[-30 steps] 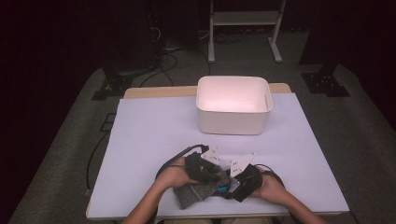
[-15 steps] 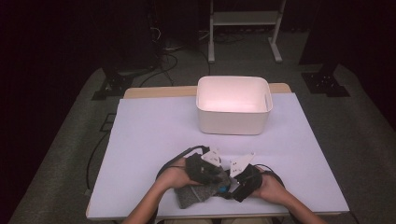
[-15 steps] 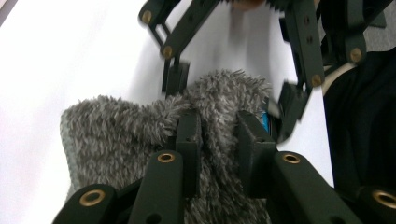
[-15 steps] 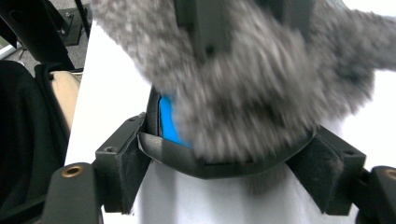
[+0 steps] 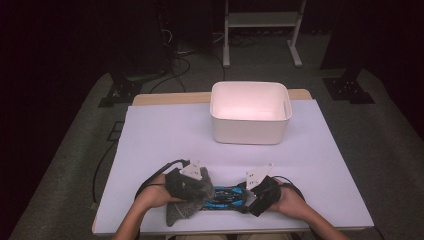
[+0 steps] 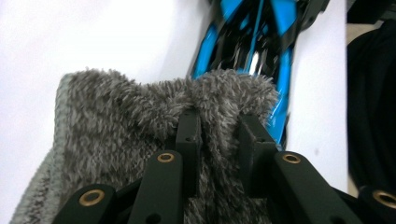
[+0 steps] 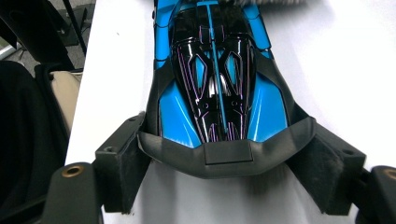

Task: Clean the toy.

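A blue and black toy car [image 5: 226, 197] lies on the table near the front edge, lengthwise between my two grippers. My right gripper [image 5: 251, 199] is shut on the car's black end [image 7: 224, 158], one pad [image 7: 122, 161] against each side. My left gripper [image 5: 194, 189] is shut on a fuzzy grey cloth [image 5: 181, 211]. In the left gripper view a fold of the cloth [image 6: 116, 121] is pinched between the jaws of that gripper [image 6: 217, 128]. The cloth's edge lies against the other end of the car [image 6: 252, 42].
A white plastic bin [image 5: 250, 131] stands at the back of the pale table top [image 5: 160, 135], right of centre. A cable loops on the table behind the left hand. Dark floor, stands and cables surround the table.
My left gripper has slid to the left with the grey cloth, baring more of the car's blue body. The right gripper and the car have stayed put.
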`<state>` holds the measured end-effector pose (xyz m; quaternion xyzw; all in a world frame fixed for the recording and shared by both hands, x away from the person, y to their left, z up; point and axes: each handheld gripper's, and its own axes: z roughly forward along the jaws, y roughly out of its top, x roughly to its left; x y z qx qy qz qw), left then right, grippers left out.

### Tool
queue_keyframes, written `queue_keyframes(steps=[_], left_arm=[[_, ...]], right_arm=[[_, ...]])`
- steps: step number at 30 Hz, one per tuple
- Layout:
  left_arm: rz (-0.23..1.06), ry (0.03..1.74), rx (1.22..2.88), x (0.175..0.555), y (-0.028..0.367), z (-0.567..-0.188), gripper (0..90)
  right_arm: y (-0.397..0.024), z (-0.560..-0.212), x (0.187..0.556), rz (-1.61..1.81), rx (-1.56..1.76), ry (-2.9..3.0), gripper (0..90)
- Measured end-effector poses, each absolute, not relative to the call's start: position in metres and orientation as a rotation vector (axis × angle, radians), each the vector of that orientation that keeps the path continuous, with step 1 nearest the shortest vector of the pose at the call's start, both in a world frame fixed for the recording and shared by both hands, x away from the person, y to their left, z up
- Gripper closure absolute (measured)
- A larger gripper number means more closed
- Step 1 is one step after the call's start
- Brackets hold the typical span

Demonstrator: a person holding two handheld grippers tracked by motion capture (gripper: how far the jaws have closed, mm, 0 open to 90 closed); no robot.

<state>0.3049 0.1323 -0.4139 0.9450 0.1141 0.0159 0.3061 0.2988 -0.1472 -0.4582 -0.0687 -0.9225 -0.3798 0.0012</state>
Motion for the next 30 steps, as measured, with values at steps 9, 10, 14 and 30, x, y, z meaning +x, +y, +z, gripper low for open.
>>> queue_keyframes(steps=[9,10,14,30], left_arm=[[0.018,0.295,2.487,0.308,0.128,-0.412,75.0],[0.017,0.281,2.493,0.309,0.123,-0.411,75.2],[0.008,0.234,2.493,0.314,0.100,-0.405,75.8],[-0.052,0.029,2.512,0.314,0.024,-0.399,76.6]], right_arm=[[-0.147,-0.458,0.299,-1.191,-0.213,-2.896,23.6],[-0.147,-0.458,0.299,-1.192,-0.212,-2.896,23.6],[-0.147,-0.458,0.299,-1.193,-0.211,-2.897,23.6],[-0.146,-0.459,0.298,-1.196,-0.211,-2.891,23.6]])
